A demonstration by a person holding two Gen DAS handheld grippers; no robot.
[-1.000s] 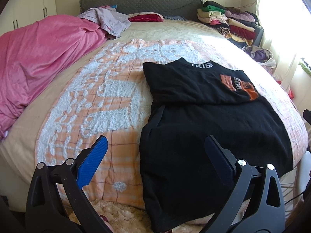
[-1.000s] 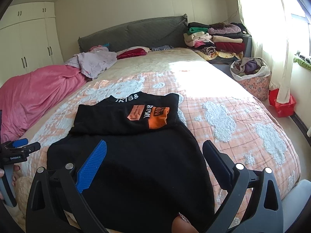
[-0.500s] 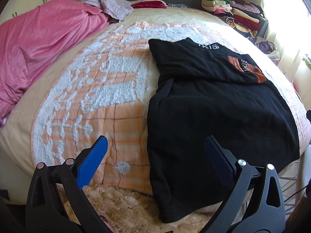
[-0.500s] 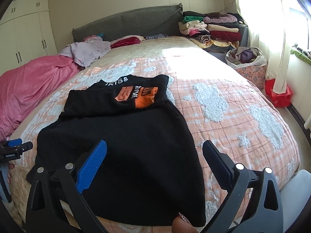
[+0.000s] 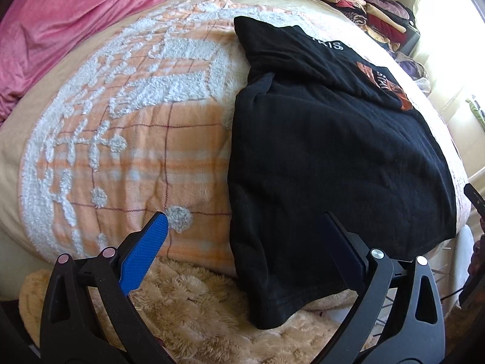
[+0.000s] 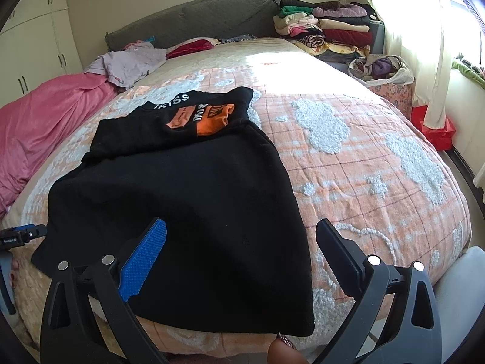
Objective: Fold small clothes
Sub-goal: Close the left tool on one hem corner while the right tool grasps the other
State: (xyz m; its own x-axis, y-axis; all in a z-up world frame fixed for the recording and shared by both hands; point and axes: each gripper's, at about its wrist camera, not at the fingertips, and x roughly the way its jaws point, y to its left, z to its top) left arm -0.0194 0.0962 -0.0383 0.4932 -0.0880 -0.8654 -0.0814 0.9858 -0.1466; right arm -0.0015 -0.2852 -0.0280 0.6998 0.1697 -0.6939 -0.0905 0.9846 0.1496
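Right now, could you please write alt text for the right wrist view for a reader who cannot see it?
A black T-shirt, its top folded down to show an orange print, lies on an orange checked bedspread. The open right gripper hovers over its near hem. Folded clothes are stacked behind.

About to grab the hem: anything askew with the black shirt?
Yes. The black shirt lies skewed, its near-left corner drooping off the bed edge toward the fluffy rug. Both grippers, left and right, are open, holding nothing.
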